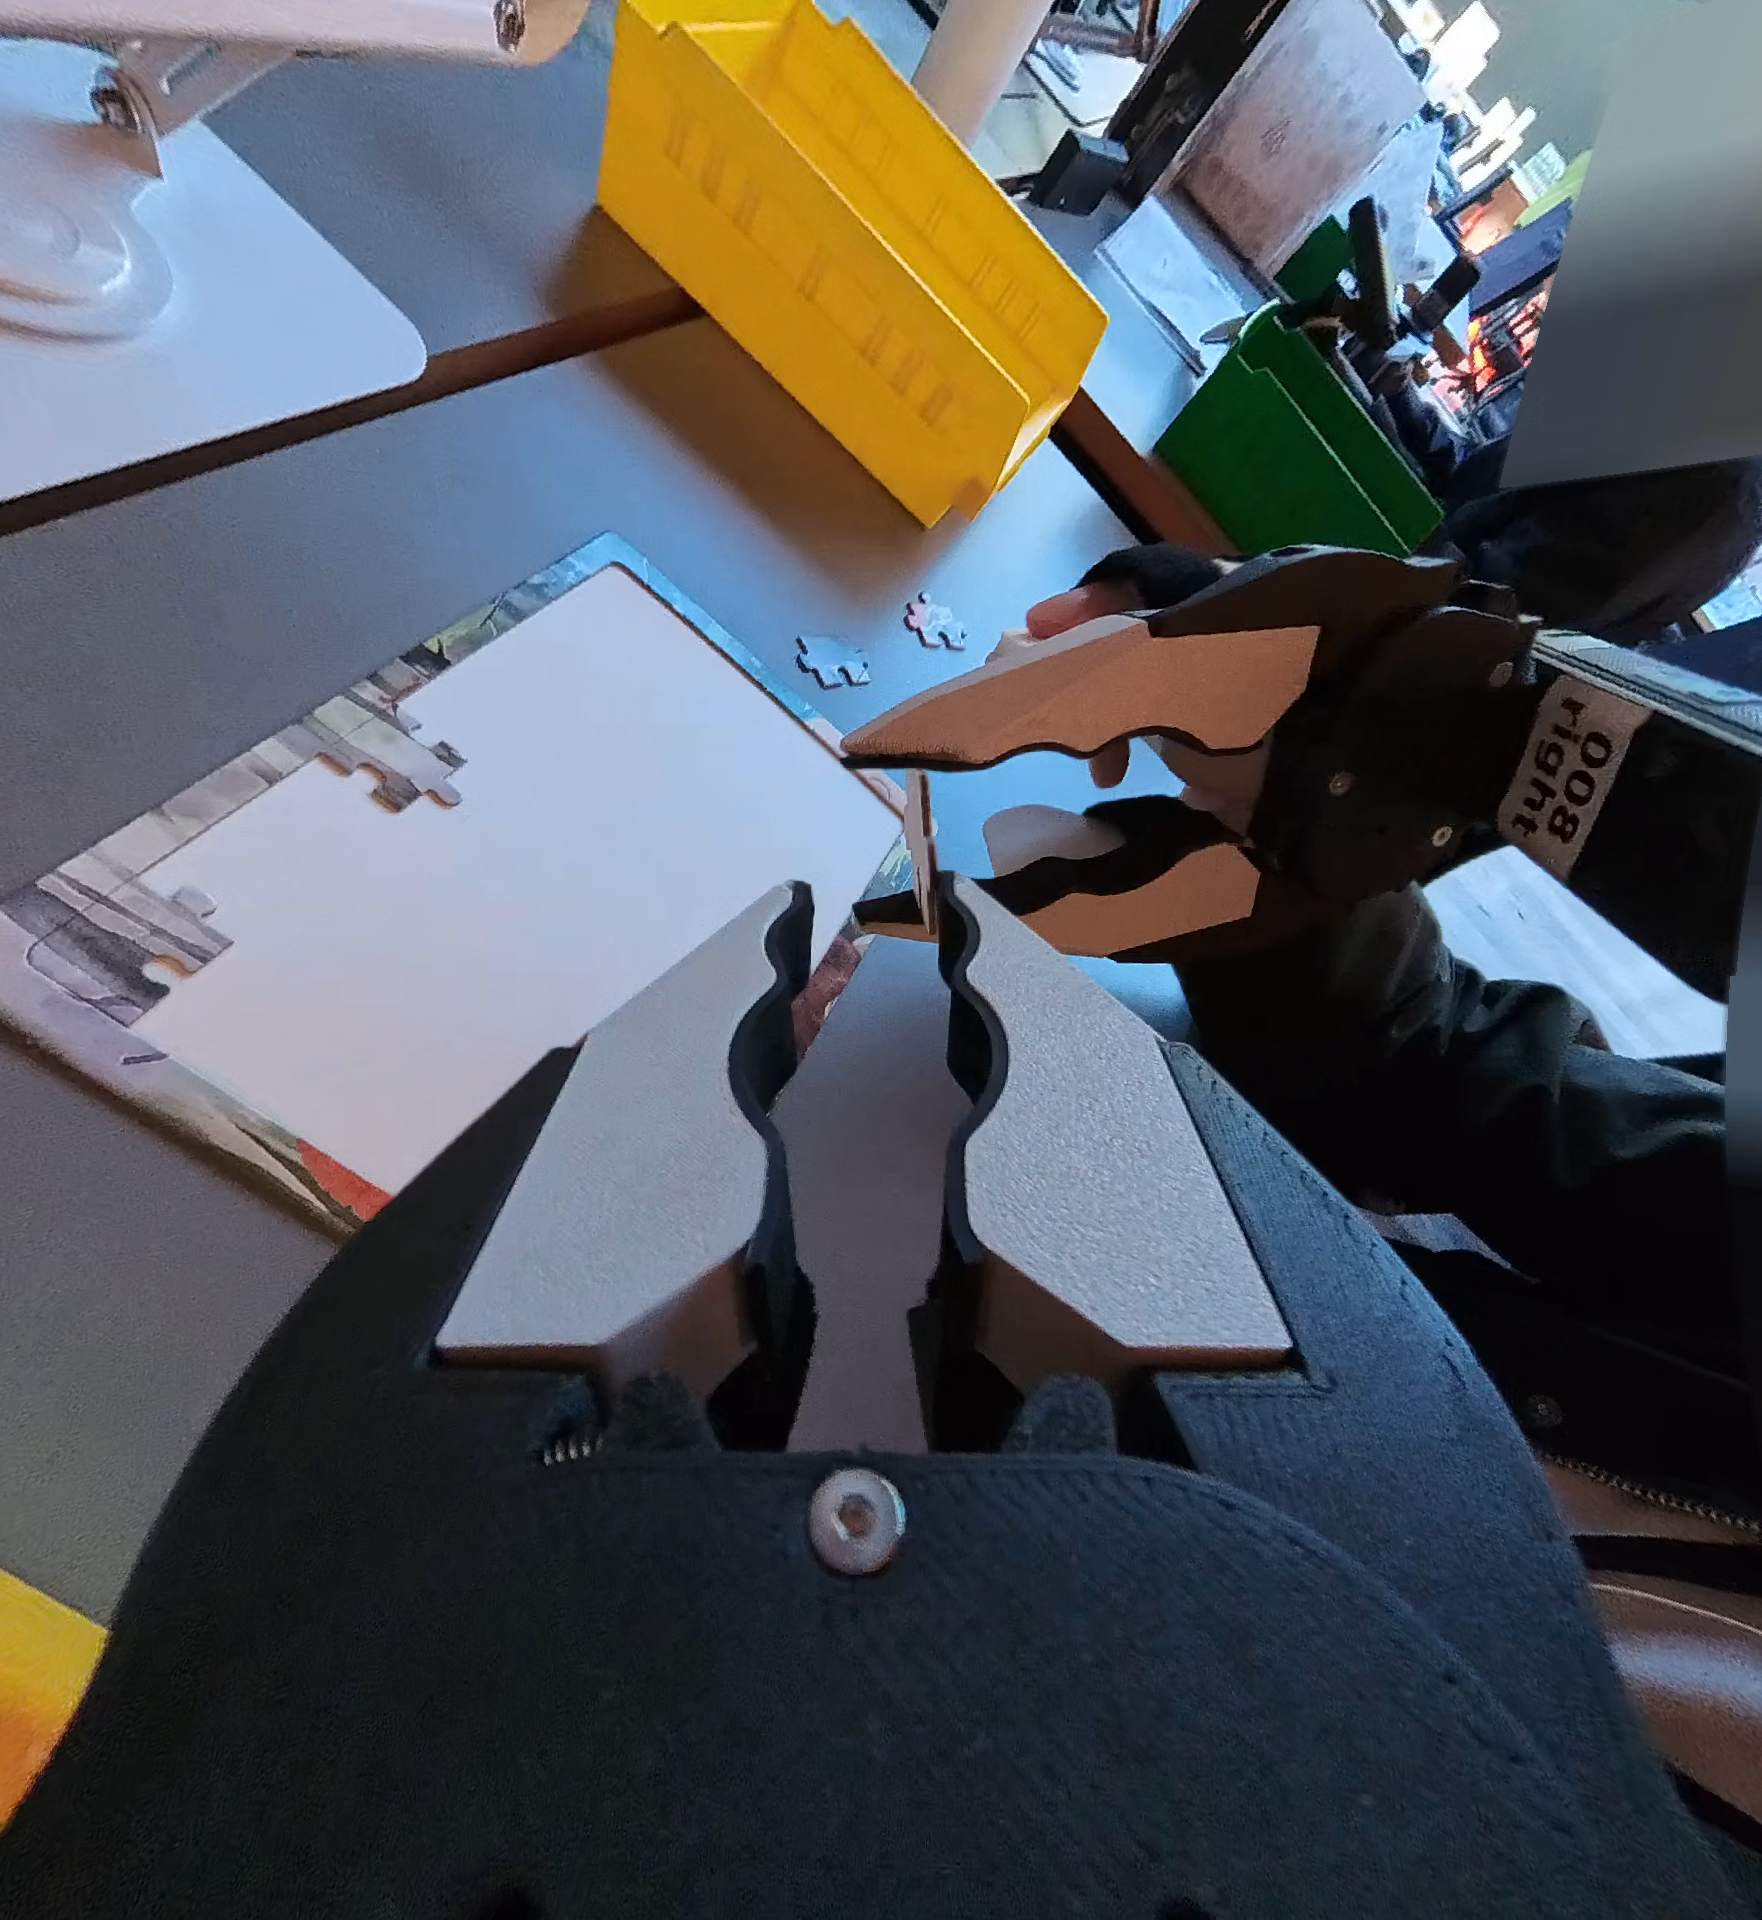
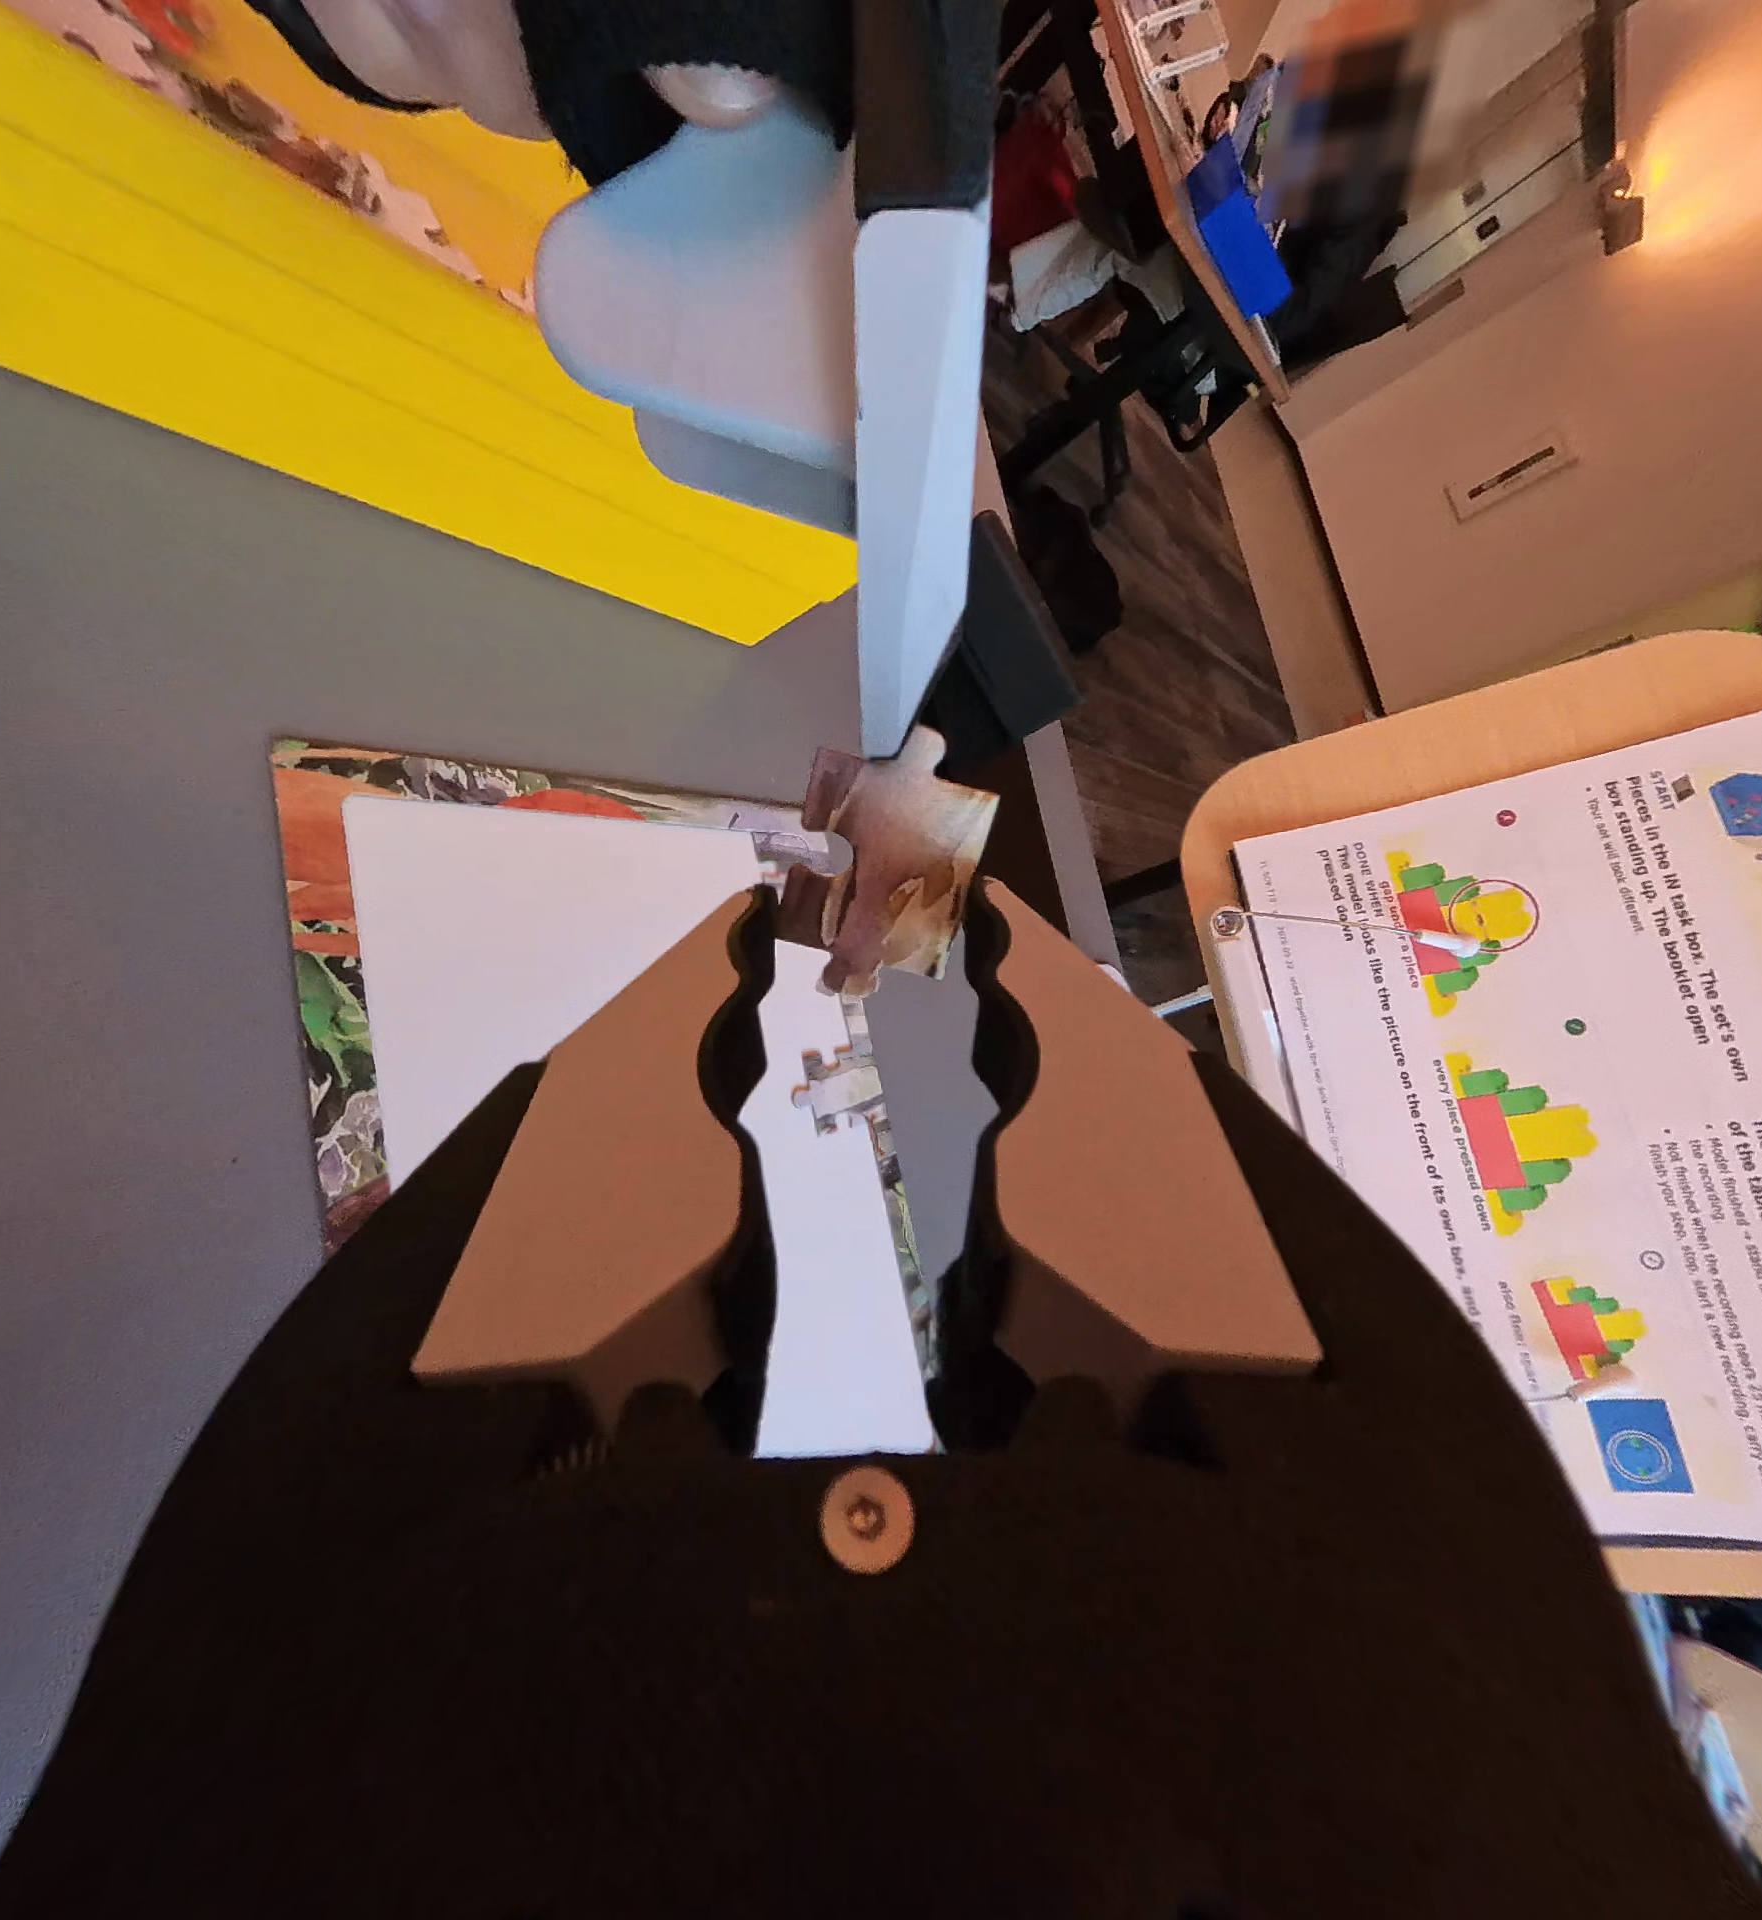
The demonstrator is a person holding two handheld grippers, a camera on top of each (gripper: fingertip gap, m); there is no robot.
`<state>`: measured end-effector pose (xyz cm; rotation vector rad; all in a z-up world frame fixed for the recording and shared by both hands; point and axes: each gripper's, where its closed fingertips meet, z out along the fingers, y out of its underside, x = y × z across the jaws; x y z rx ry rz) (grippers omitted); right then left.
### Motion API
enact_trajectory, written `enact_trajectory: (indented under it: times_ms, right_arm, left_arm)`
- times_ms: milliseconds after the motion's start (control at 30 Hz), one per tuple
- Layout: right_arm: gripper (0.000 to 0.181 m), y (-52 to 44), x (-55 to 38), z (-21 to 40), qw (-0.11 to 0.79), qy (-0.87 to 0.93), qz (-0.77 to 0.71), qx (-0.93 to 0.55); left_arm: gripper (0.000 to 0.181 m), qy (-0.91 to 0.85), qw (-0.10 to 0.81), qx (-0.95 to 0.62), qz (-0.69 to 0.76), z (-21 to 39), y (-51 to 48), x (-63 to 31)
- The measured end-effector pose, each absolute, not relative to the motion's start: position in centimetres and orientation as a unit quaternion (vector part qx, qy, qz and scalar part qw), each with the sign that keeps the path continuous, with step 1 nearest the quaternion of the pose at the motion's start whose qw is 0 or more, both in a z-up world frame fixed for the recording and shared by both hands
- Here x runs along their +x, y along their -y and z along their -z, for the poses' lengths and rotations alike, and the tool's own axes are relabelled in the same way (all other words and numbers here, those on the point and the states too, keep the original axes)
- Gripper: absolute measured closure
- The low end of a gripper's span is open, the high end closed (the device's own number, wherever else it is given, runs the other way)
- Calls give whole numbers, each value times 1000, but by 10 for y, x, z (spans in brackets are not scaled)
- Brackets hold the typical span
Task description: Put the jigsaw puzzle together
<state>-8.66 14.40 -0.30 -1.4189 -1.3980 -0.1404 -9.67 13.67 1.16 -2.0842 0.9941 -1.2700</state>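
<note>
Above the grey worktop (image 1: 357,540), the right gripper (image 2: 872,914) pinches a brown-and-cream cardboard jigsaw piece (image 2: 898,883) edgewise over the corner of the white-centred puzzle tray (image 1: 503,883). The left gripper (image 1: 877,904) stands open, one fingertip touching the piece's edge.

The yellow bin (image 1: 835,260) is smooth, glossy plastic. The left gripper (image 1: 877,904) has grainy matt fingers (image 1: 1095,1143) in ridged black housing — the table (image 1: 129,1299) looks matt grey.
</note>
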Motion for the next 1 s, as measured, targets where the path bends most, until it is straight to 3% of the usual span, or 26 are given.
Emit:
enact_trajectory:
  times_ms: [200,600,1000]
  right_arm:
    - [145,-143,-91,10,533,598,56,-597]
    - [145,-139,-95,7,542,590,5,-599]
    - [141,-152,-81,-24,622,484,-89,-609]
  left_arm:
    - [181,-360,211,-764,492,-5,-131,-95]
    - [181,-343,175,-751,536,-7,-129,-97]
    - [181,-291,236,-732,569,-33,-149,-109]
